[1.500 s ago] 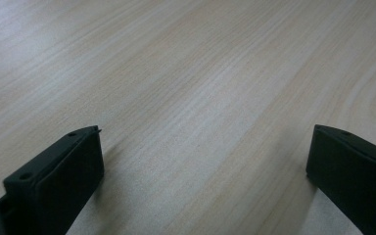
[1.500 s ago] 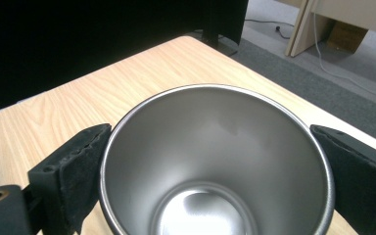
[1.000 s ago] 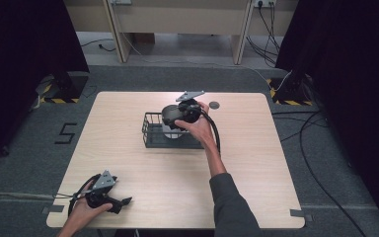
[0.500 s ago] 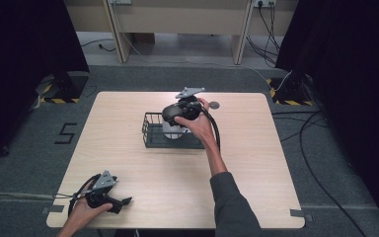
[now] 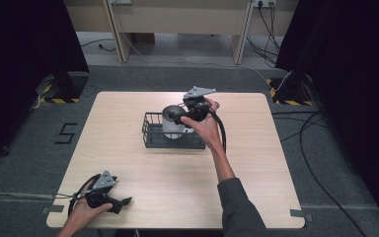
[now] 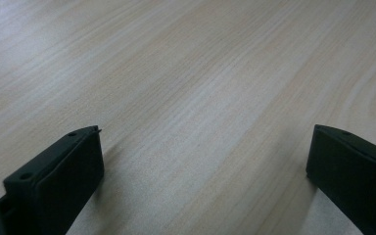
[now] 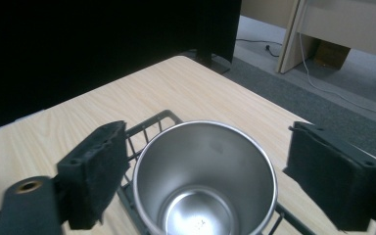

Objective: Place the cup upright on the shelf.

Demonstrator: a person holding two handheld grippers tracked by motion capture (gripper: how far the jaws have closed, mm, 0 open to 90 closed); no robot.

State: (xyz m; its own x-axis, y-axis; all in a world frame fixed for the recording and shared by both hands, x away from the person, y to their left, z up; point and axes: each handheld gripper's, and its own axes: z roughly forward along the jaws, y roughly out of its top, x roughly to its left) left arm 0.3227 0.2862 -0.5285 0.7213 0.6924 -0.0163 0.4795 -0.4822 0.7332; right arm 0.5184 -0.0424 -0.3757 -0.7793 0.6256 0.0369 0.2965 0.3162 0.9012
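The wooden table is the largest thing, and its near edge is cut off at the bottom of the high view. Near the table's middle, a little toward the far side, sits the black wire basket. Its right part is hidden behind the person's right hand. In the right gripper view its wires show on the far side of the cup, with the rest cut off below.

The steel cup stands upright inside the basket. From above only its side and rim are clear, while the right gripper view looks down into its empty, shiny inside.

The right gripper hangs just above the cup. Its jaws have just been opening; they stand on either side of the rim, apart from it, holding nothing.

The left gripper lies at the table's near left corner, jaws wide apart and empty over bare wood.
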